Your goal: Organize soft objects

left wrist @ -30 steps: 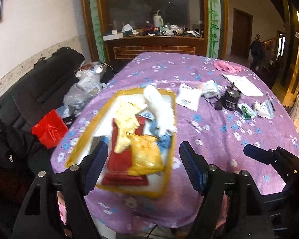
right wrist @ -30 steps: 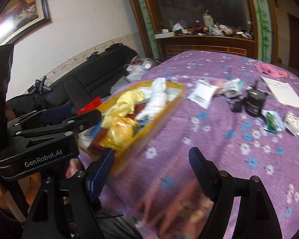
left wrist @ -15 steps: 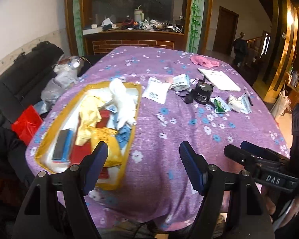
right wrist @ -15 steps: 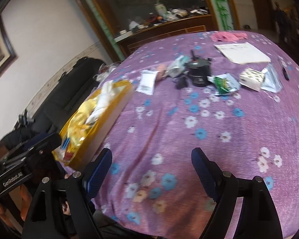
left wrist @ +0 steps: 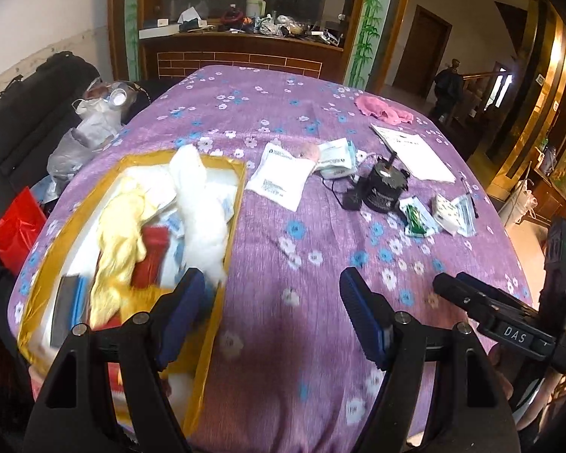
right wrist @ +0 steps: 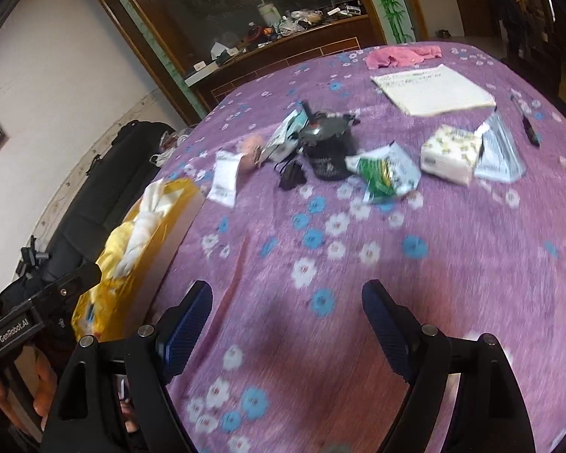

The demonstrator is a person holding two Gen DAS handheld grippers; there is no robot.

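white cloth (left wrist: 200, 204) in tray (left wrist: 241, 173), beyond empty jaws

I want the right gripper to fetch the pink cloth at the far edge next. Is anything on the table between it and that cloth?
Yes. The right gripper is open over bare tablecloth, and the pink cloth lies far across. Between them sit the black jar, the green packet and the white paper sheet.

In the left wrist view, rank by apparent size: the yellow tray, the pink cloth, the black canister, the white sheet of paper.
Largest to smallest, as seen:
1. yellow tray, though nearness to the camera inflates it
2. white sheet of paper
3. pink cloth and black canister look about alike, so unranked
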